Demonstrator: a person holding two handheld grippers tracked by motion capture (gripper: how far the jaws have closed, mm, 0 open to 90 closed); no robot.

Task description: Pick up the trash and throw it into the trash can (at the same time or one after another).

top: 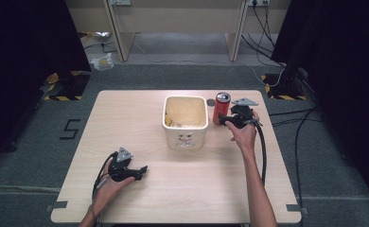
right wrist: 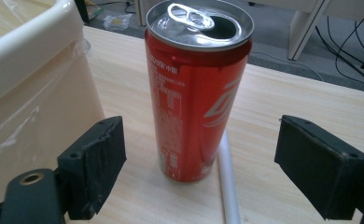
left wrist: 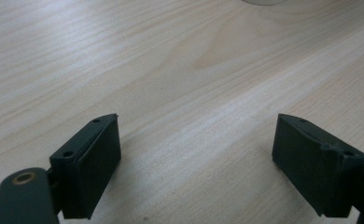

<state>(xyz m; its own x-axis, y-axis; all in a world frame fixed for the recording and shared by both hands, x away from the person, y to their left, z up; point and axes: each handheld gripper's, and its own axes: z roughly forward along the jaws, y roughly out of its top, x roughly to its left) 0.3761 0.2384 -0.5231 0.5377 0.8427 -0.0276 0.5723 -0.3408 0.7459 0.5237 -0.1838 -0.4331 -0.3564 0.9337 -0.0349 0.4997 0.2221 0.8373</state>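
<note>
- Your left gripper (left wrist: 196, 154) sat idle near you, jaws apart over bare table (left wrist: 171, 70).
- Your right gripper (right wrist: 199, 163) had jaws spread, flanking the red can (right wrist: 196, 93), upright beside the cream bin (right wrist: 35, 93); closing off-centre could have tipped it onto the white stick (right wrist: 227, 182).

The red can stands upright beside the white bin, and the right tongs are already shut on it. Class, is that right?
Not quite. The red can does stand upright beside the white bin, but the right tongs are open; the right gripper view shows both jaws apart from the can.
</note>
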